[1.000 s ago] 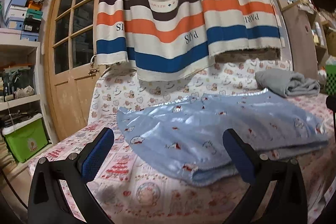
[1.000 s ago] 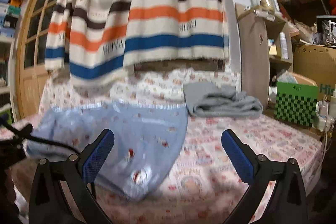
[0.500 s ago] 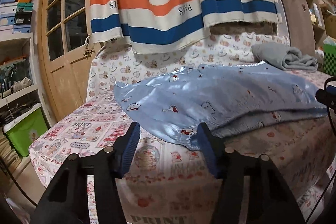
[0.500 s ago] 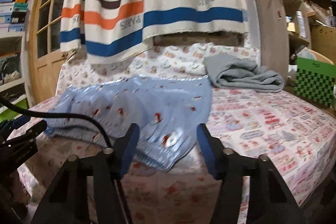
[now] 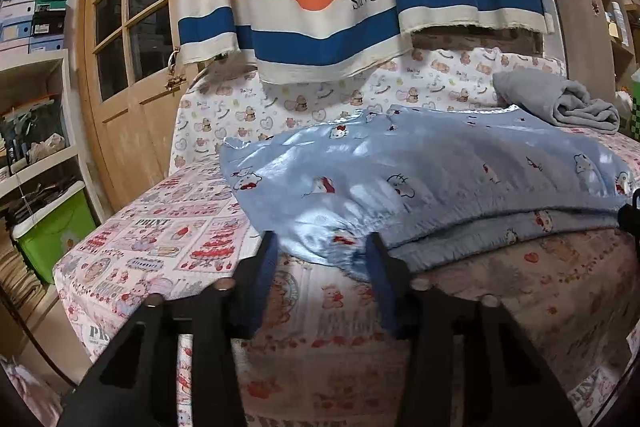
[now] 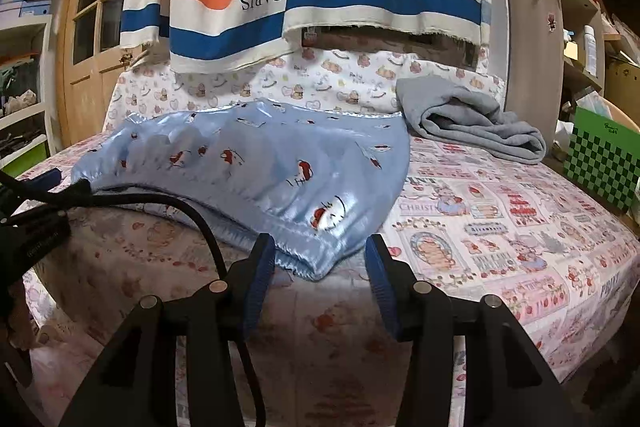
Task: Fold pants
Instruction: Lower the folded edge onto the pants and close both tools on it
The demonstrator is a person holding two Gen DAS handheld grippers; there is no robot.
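Satin-blue pants (image 5: 420,171) lie spread across the bed (image 5: 168,251), already doubled once by the look of the layered near edge, with a grey towel (image 6: 472,123) behind them. Each gripper sits low at a near corner: the left gripper (image 5: 320,259) has its jaws parted around the hem at one end, the right gripper (image 6: 320,259) likewise at the other end, neither yet clamped on cloth. The step in hand looks like the grasp before a fold. Next, both would need to close on the hem together, lift evenly, and carry it away toward the far edge
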